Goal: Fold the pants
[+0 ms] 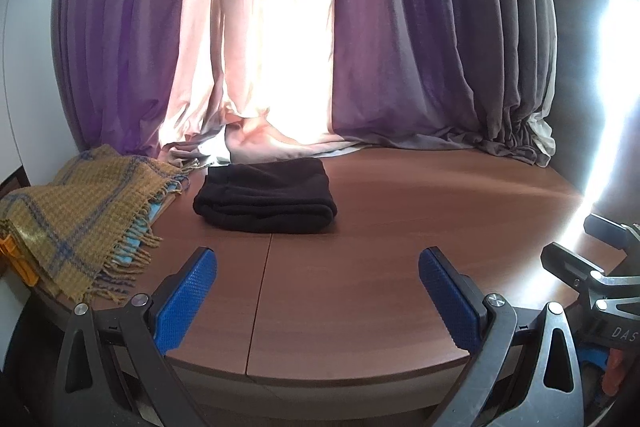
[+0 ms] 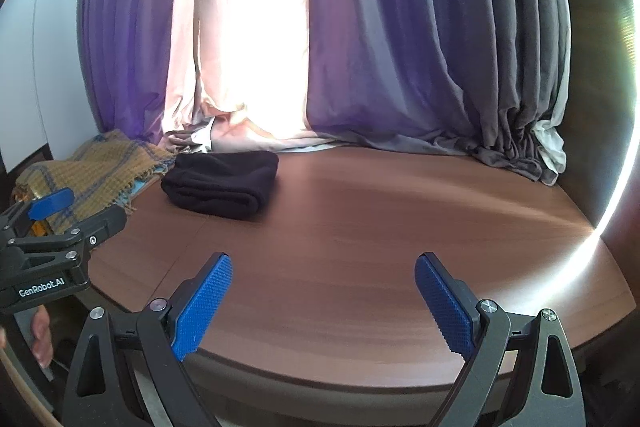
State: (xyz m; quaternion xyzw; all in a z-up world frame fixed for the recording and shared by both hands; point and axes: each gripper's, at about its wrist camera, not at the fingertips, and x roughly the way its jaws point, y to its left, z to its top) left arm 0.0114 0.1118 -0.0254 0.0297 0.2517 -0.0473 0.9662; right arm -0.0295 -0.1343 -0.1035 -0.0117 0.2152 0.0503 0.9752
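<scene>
The black pants (image 1: 265,195) lie folded into a compact, thick bundle on the wooden table (image 1: 400,227), near its far edge and toward the far left corner, with the rounded fold facing the near edge. Nothing touches them.

The left tool (image 1: 318,263) hangs over the near edge of the table with its blue pads (image 1: 188,295) spread wide and only bare wood between them; it is well apart from the pants. The right tool (image 2: 324,267) is likewise spread wide over the near edge, empty, with its blue pads (image 2: 204,303) clear of the cloth. In the right wrist view the left tool shows at the left border, and part of a hand (image 2: 42,335) is visible beneath it. In the left wrist view the dark frame of the right tool shows at the right border.

Just beside the pants, on the left edge of the table, lies a mustard-yellow plaid blanket (image 1: 76,211) with a fringed hem, stacked on something light blue. An orange object (image 1: 18,259) sits at its near left end; what it is cannot be told. Purple and pink curtains (image 1: 360,47) hang behind the far edge, their hems pooling on the table.
</scene>
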